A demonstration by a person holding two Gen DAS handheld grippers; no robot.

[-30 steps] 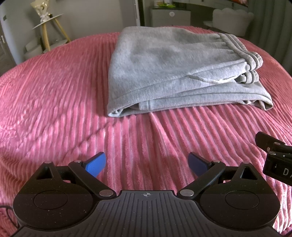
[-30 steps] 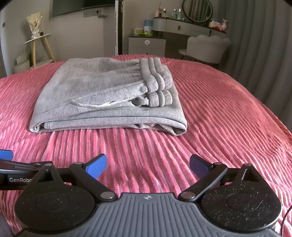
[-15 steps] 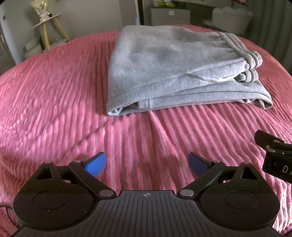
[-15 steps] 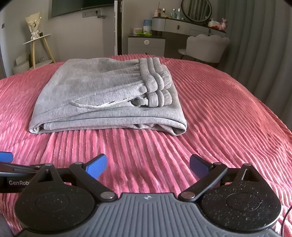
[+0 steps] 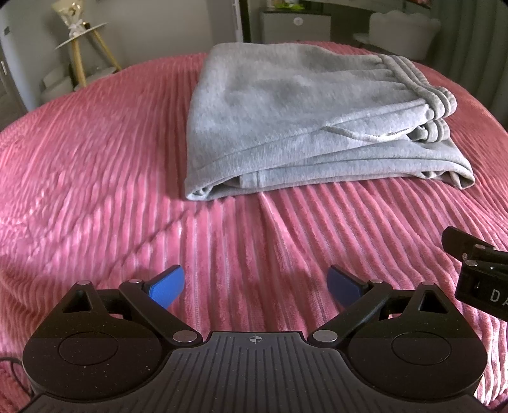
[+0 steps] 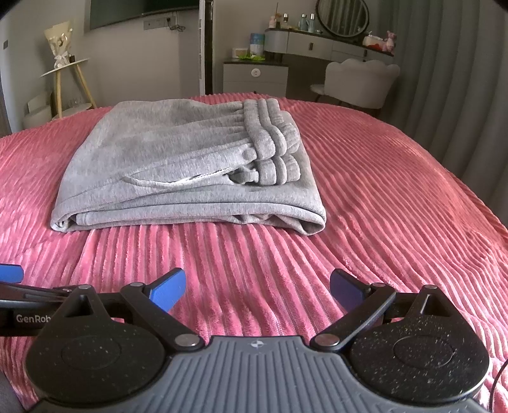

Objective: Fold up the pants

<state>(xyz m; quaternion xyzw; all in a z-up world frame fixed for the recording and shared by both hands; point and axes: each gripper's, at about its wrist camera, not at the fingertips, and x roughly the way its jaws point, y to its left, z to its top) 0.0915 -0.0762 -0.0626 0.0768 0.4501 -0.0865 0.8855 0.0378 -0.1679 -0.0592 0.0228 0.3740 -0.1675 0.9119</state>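
Note:
Grey sweatpants lie folded into a flat rectangle on the pink ribbed bedspread, with the ribbed waistband and drawstring on the right side. My left gripper is open over bare bedspread, well short of the pants' near edge, nothing between its blue fingertips. My right gripper is open too, likewise back from the pants and holding nothing. Each gripper's body shows at the edge of the other's view.
A small round wooden side table with a bouquet stands at the back left. A grey cabinet, a dressing table with a round mirror and a pale chair are behind the bed. Grey curtains hang on the right.
Both grippers have drifted slightly back from the pants and stay open. The folded pants have not moved.

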